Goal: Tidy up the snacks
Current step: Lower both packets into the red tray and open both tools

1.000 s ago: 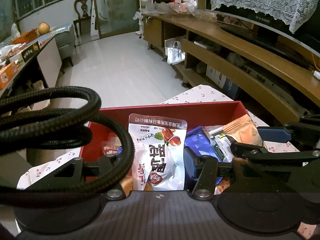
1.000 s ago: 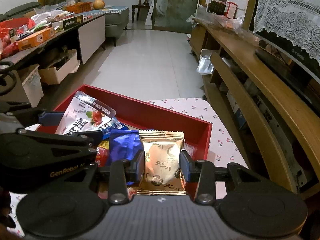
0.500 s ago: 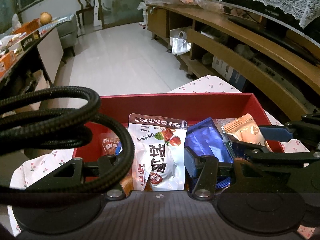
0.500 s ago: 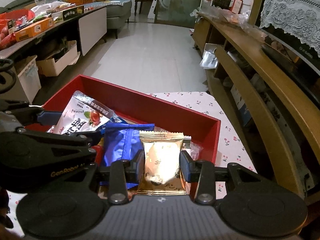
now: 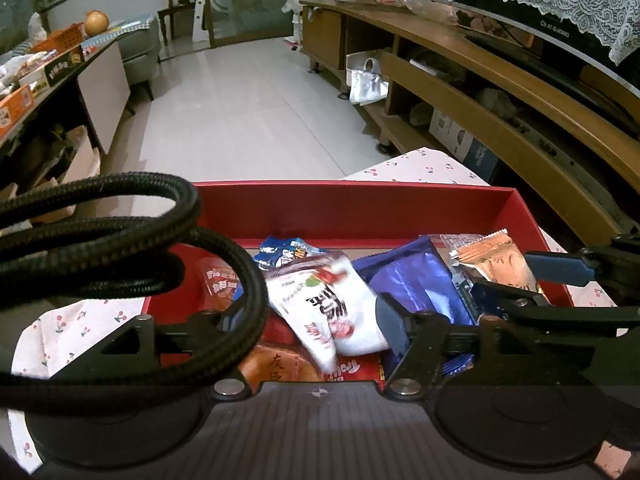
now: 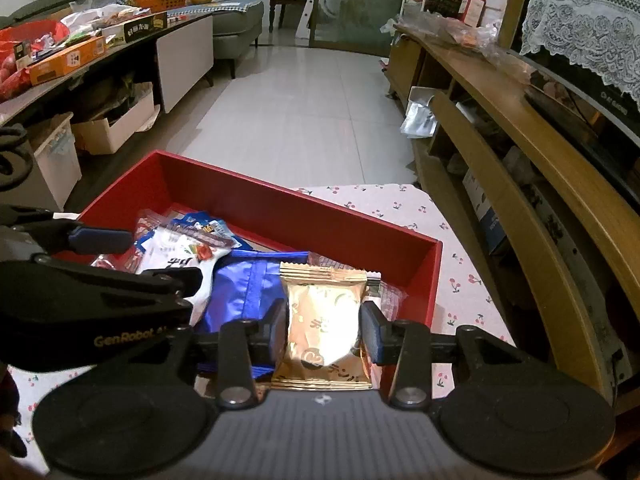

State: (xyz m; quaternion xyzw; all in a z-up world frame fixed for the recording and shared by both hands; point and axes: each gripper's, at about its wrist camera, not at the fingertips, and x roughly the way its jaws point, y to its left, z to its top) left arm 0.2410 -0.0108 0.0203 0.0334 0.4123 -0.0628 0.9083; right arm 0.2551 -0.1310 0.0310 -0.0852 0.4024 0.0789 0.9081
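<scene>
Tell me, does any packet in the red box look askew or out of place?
Yes. The white snack pouch with red print lies tilted and motion-blurred between the left gripper fingers, atop other packets in the red cardboard box. The right gripper holds the gold foil packet straight.

The left wrist camera is sitting just behind its fingers (image 5: 390,330) and looking forward and slightly down, very near the red box (image 5: 352,208). The right wrist camera is looking the same way from the right side, also very near the red box (image 6: 288,210). Both views are sharing the box, the blue packet (image 5: 416,280) (image 6: 248,288), the cherry-print cloth (image 5: 424,166) (image 6: 404,208) and the tiled floor (image 5: 248,112) (image 6: 304,108) beyond. Each camera is catching the other gripper at its frame edge.
</scene>
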